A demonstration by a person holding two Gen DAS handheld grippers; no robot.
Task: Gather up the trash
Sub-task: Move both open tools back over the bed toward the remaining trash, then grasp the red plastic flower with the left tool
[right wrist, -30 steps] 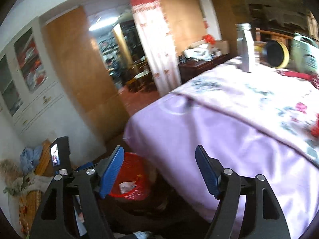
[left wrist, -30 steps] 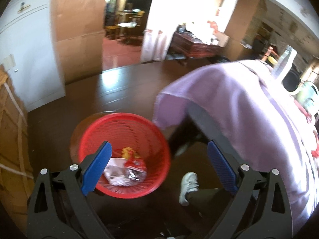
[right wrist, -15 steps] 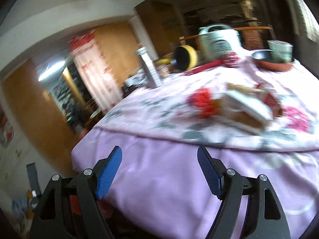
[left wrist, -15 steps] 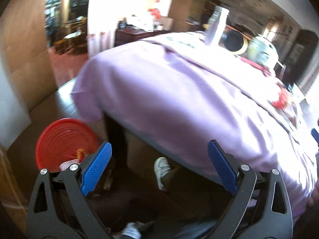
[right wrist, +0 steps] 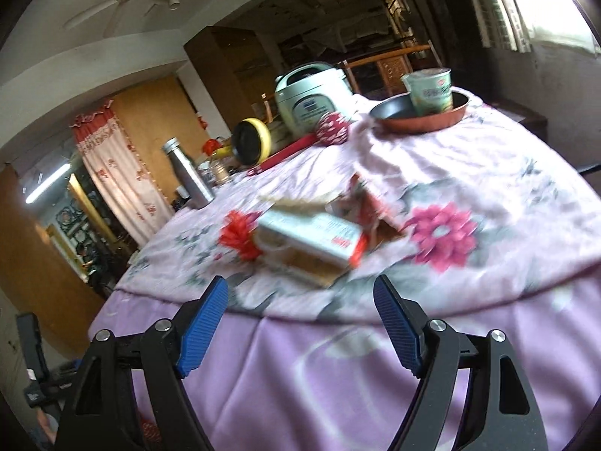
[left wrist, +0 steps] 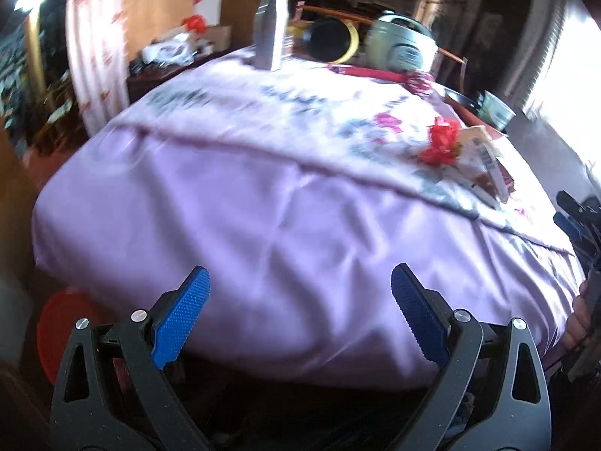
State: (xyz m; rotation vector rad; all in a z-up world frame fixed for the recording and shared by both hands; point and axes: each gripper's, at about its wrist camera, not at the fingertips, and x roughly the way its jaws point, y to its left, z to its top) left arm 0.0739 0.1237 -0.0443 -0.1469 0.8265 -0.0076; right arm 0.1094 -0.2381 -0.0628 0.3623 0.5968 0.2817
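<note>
Trash lies on the purple flowered tablecloth (right wrist: 488, 173): a flattened white and red carton (right wrist: 311, 238), torn cardboard (right wrist: 372, 206) and a crumpled red wrapper (right wrist: 236, 238). In the left wrist view the same red wrapper (left wrist: 439, 143) and the carton (left wrist: 484, 161) lie at the table's right. My right gripper (right wrist: 300, 300) faces the carton from the table's near edge; its jaws are opening with nothing between them. My left gripper (left wrist: 298, 293) is open and empty before the hanging cloth (left wrist: 263, 225). The red waste basket (left wrist: 64, 323) shows at lower left on the floor.
On the far side of the table stand a steel bottle (right wrist: 189, 176), a rice cooker (right wrist: 311, 94), a yellow-rimmed round object (right wrist: 249, 141), a red patterned ball (right wrist: 332, 127) and a pan (right wrist: 420, 112) holding a cup (right wrist: 430, 90). A curtained doorway (right wrist: 112, 173) lies at the left.
Both grippers swung up from the red basket and floor toward the tabletop. The basket slid to the left wrist view's lower-left edge, and the trash pile came in front of the right gripper.
</note>
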